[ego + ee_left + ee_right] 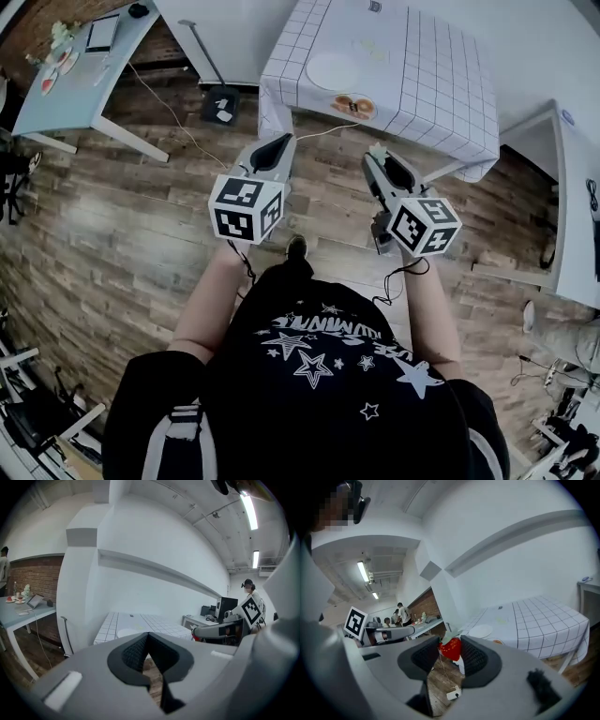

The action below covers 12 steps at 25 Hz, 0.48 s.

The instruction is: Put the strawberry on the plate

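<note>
Red strawberry (451, 648) pinched by right tongs (450, 645) in right gripper view; left tongs (148, 638) closed.

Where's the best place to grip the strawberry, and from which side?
Grip the strawberry across its red middle, one pad on each flank, coming in level from the side. The right claw holds it that way: the body is widest there, and the green leaves poke up above the grip, probably too flimsy to hold.

Left gripper (279, 142), centre frame: jaws together, empty. Right gripper (379, 156), beside it: jaws clamped on strawberry (451, 648). Both point up-frame.
</note>
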Each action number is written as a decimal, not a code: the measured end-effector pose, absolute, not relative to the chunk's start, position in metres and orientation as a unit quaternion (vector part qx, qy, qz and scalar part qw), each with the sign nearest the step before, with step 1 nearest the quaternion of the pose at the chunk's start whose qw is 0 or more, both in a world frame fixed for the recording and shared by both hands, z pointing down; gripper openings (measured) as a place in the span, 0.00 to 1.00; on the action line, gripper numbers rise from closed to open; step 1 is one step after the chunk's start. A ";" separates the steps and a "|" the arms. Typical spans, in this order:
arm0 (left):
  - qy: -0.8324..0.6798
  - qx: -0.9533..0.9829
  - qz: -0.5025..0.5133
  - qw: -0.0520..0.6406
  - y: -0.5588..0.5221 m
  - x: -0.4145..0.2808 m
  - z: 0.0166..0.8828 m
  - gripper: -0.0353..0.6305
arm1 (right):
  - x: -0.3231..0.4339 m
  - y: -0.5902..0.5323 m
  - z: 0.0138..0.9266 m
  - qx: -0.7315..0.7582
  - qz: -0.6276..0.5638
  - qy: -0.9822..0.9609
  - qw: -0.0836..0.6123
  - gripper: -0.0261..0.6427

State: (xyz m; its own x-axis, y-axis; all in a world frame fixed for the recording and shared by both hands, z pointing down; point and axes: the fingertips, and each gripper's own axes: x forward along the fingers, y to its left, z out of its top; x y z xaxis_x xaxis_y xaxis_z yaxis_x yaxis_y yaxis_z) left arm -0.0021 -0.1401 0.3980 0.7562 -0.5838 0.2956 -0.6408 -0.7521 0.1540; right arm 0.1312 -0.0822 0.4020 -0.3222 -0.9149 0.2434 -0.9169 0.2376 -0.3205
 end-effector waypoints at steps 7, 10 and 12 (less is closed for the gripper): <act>-0.314 0.934 0.115 0.129 -0.181 0.002 0.410 0.07 | 0.127 -0.129 0.409 0.589 0.207 -0.781 0.016 0.26; -0.300 0.937 0.114 0.136 -0.193 0.002 0.417 0.07 | 0.126 -0.147 0.413 0.598 0.207 -0.774 0.020 0.26; -0.290 0.940 0.114 0.139 -0.197 0.003 0.420 0.07 | 0.126 -0.157 0.415 0.605 0.211 -0.767 0.020 0.26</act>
